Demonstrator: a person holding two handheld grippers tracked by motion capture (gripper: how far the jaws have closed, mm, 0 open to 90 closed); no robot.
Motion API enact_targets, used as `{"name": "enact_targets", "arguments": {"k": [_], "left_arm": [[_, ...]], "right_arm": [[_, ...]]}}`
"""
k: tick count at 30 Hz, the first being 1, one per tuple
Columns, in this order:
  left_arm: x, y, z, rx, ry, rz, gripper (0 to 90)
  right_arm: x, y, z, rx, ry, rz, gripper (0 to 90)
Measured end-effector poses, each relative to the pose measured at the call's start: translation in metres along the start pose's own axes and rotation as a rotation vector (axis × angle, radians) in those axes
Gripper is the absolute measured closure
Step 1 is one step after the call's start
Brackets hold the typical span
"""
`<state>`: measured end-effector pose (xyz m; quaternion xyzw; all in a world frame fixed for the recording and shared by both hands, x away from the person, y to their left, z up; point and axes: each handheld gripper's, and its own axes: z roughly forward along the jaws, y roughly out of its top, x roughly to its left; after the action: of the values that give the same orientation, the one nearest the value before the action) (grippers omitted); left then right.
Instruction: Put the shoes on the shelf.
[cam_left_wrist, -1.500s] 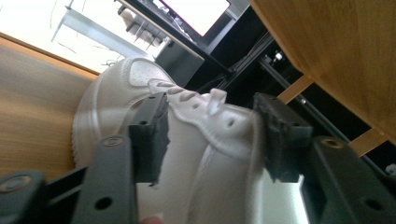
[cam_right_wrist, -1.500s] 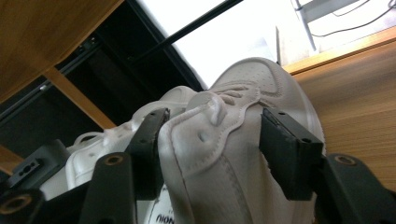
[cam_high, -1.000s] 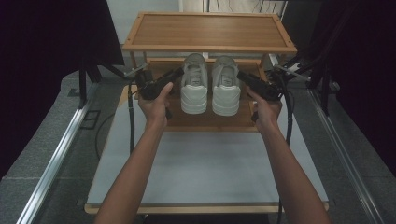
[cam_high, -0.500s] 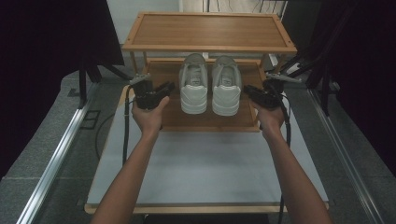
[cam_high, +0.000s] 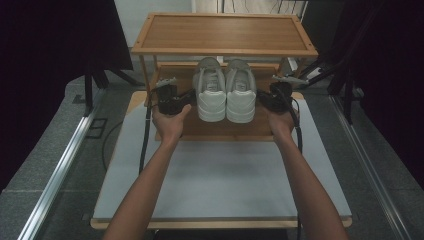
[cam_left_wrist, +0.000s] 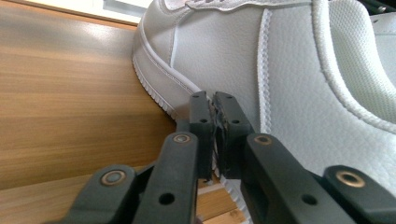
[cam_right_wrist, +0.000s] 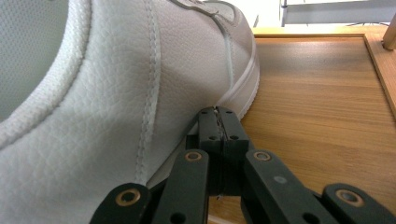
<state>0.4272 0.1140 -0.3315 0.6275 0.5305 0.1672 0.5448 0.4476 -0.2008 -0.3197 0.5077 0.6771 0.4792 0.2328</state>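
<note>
I count two white sneakers, side by side and touching, toes toward me, on the lower shelf (cam_high: 220, 131) of a two-tier wooden rack: the left sneaker (cam_high: 210, 95) and the right sneaker (cam_high: 241, 95). The top shelf (cam_high: 224, 32) hangs over their heels, so I can't see how far back they go.

Two grippers, one in each of my hands. My left gripper (cam_high: 186, 101) sits against the outer side of the left sneaker; its jaws have just been closing and in the left gripper view (cam_left_wrist: 215, 135) they are pressed together with nothing between them, tips right at the sole edge. My right gripper (cam_high: 264, 98) mirrors it at the outer side of the right sneaker; its jaws have also just been closing and now meet pad to pad (cam_right_wrist: 218, 128), empty, nosed against the sole.

Whether the tips actually touch the rubber I can't tell. Both close-up views cut the sneakers off, so laces and toes are out of frame there.
</note>
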Motion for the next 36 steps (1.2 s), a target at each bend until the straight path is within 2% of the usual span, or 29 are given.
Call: {"name": "enact_targets", "arguments": {"k": [3,10,13,15,17,18,21,24,28,30,36], "left_arm": [[0.004,0.001,0.003,0.008,-0.009,-0.023,86.4],[0.004,0.001,0.003,0.009,-0.010,-0.023,85.7],[0.005,0.001,0.003,0.009,-0.010,-0.024,85.0],[0.007,0.001,0.002,0.014,-0.013,-0.025,81.8],[0.013,0.001,0.001,0.010,-0.036,-0.052,75.0],[0.014,0.000,-0.002,-0.008,-0.054,-0.068,73.2],[0.013,0.001,-0.010,-0.028,-0.056,-0.026,73.0],[0.008,0.001,-0.017,-0.040,-0.066,-0.007,71.3],[0.003,0.000,-0.029,-0.040,-0.072,0.025,68.5],[0.002,-0.002,-0.034,-0.032,-0.075,0.034,67.2],[-0.001,-0.008,-0.053,-0.037,-0.110,0.050,65.1]], "right_arm": [[0.001,0.000,0.000,0.000,-0.002,-0.005,89.6],[-0.001,-0.001,0.000,-0.007,0.004,0.002,89.6],[-0.001,-0.002,0.000,-0.010,0.008,0.026,89.5],[-0.002,-0.003,-0.001,-0.011,0.008,0.023,87.9],[-0.003,-0.003,-0.004,-0.017,0.008,0.027,81.8],[-0.004,-0.003,-0.006,-0.029,0.022,0.034,81.4],[-0.006,-0.003,-0.017,-0.063,0.038,0.019,82.4],[-0.008,-0.003,-0.027,-0.089,0.064,0.016,82.8],[-0.010,-0.005,-0.040,-0.106,0.074,0.004,82.8],[-0.011,-0.008,-0.046,-0.116,0.082,0.000,82.8],[-0.010,-0.019,-0.067,-0.146,0.103,-0.053,82.8]]}}
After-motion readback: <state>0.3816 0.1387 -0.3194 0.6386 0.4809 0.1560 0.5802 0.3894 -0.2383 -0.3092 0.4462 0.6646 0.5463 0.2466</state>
